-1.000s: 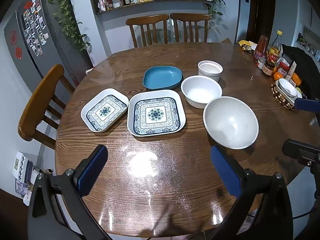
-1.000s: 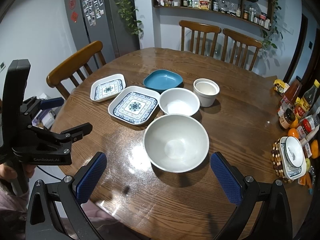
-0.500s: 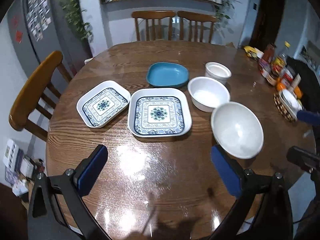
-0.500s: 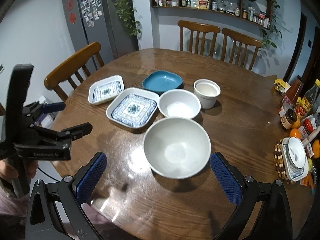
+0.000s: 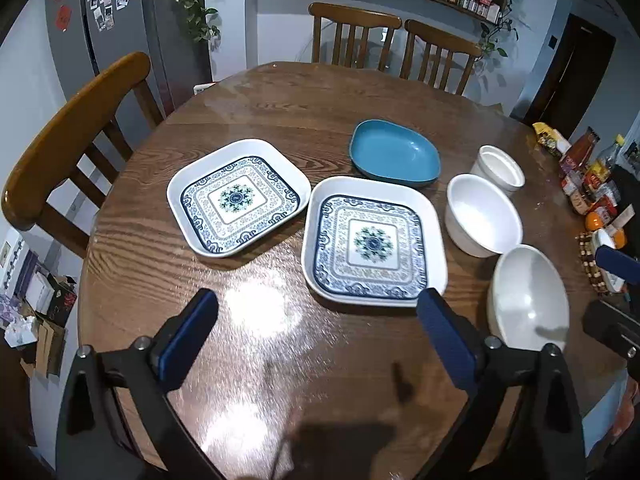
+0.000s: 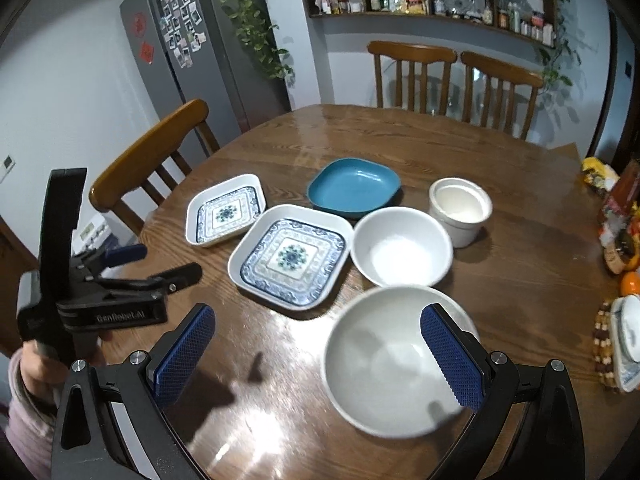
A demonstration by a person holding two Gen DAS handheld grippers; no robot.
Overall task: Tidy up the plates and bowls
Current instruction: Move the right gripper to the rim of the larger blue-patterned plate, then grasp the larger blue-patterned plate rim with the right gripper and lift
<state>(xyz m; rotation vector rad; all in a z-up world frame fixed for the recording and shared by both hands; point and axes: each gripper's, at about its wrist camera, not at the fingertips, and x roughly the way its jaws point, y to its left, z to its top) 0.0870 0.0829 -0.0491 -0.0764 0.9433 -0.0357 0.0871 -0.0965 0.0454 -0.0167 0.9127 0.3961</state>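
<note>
Only the right wrist view shows the person's hand (image 6: 44,364) gripping the left gripper's handle. Left gripper (image 5: 316,320) is wide, jaws just closing slightly, empty, angled down at the surface (image 5: 256,344) near the large patterned plate (image 5: 374,242). Right gripper (image 6: 318,344) is wide, empty, over the big white bowl (image 6: 384,364).

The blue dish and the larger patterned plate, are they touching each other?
Cannot tell. In both wrist views the blue dish meets the larger patterned plate without visible gap, but no contact shows plainly.
</note>
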